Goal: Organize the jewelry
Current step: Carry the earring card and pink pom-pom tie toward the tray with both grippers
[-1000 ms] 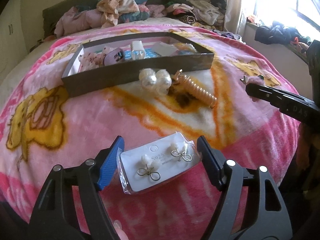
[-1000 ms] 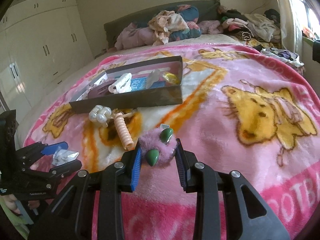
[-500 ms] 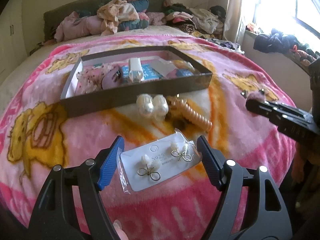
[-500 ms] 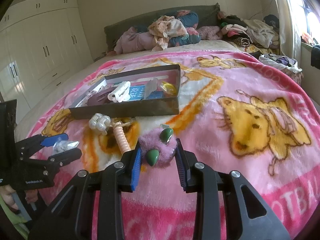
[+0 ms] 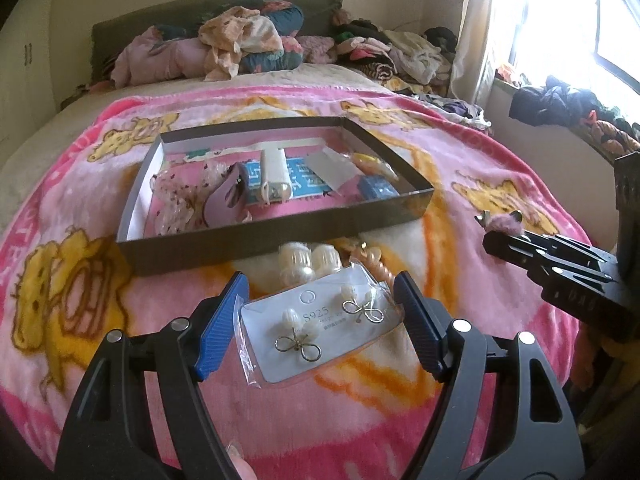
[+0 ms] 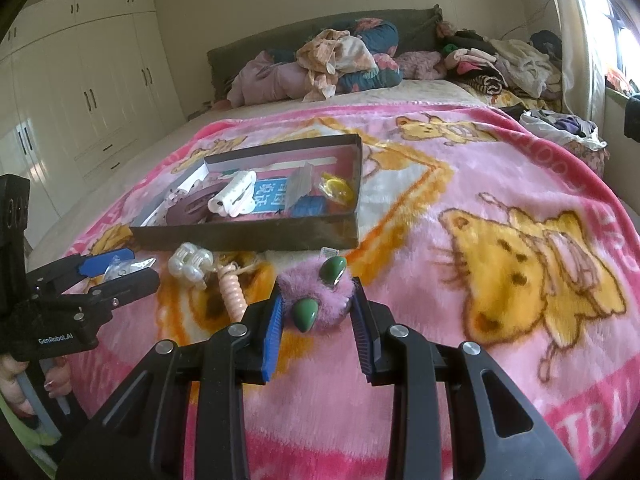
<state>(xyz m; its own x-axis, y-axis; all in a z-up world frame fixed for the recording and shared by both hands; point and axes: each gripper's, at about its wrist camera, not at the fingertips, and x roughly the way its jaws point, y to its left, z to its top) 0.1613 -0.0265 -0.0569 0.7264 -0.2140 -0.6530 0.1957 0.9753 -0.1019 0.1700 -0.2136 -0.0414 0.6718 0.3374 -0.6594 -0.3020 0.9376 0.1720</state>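
My left gripper (image 5: pixel 320 320) is shut on a bagged white earring card (image 5: pixel 320 330) with two pearl bow earrings, held above the pink blanket. My right gripper (image 6: pixel 318 320) is shut on a fuzzy purple hair piece with green stones (image 6: pixel 316 300). A dark shallow box (image 5: pixel 276 240) holding several accessories sits on the bed ahead; it also shows in the right wrist view (image 6: pixel 248 236). A pearl claw clip (image 6: pixel 191 265) and a peach spiral hair tie (image 6: pixel 232 294) lie just in front of the box. The right gripper shows in the left wrist view (image 5: pixel 552 260), the left gripper in the right wrist view (image 6: pixel 116 270).
Piled clothes and pillows (image 5: pixel 240 46) lie at the head of the bed. More clothes (image 5: pixel 568 106) sit on the windowsill at right. White wardrobes (image 6: pixel 80 92) stand at left. The pink cartoon blanket (image 6: pixel 520 248) covers the bed.
Both grippers have lifted with their items and moved toward the box, which now sits lower and nearer in both views. The holds have not changed.
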